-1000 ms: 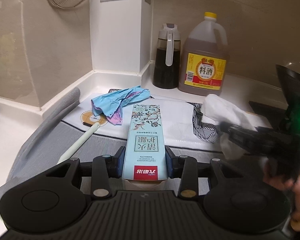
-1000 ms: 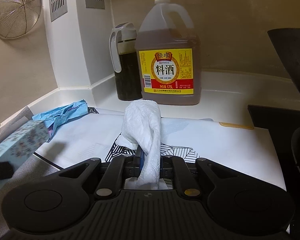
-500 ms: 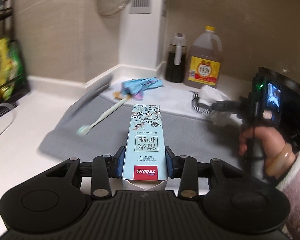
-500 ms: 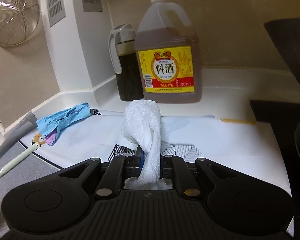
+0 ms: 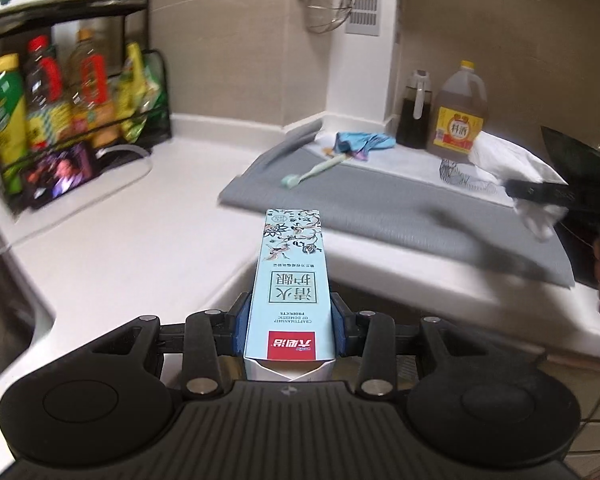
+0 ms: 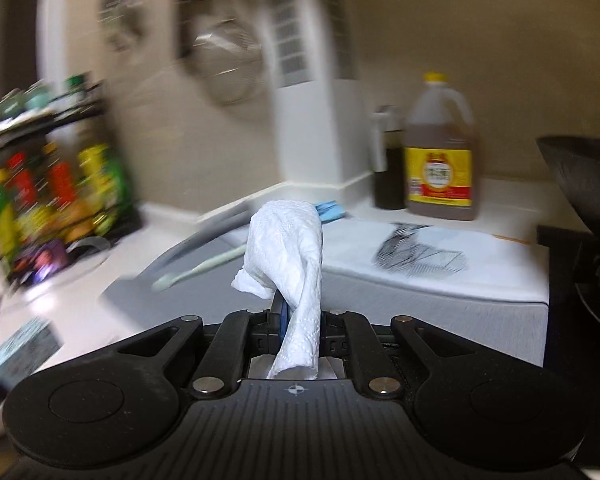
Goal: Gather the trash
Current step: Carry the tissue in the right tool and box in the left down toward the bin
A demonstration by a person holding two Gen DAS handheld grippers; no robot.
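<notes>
Left gripper (image 5: 288, 320): clamped on a pale blue box (image 5: 290, 280), held lengthwise above the table (image 5: 140, 236) edge. Right gripper (image 6: 300, 320): clamped on a crumpled white tissue (image 6: 288, 240), held clear of the table. On the grey mat (image 5: 380, 208) behind lie a green toothbrush (image 5: 314, 170) and a blue wrapper (image 5: 360, 142). Beyond the mat, against the wall, stand a dark jug (image 5: 414, 114) and an amber bottle (image 5: 458, 112), just beside each other. Right view is blurred.

I see beige tiled walls (image 5: 228, 60) meeting a white bench (image 5: 148, 240). A black rack (image 5: 72, 92) of bottles stands left; a strainer (image 5: 328, 8) hangs by a white column (image 5: 360, 80).
</notes>
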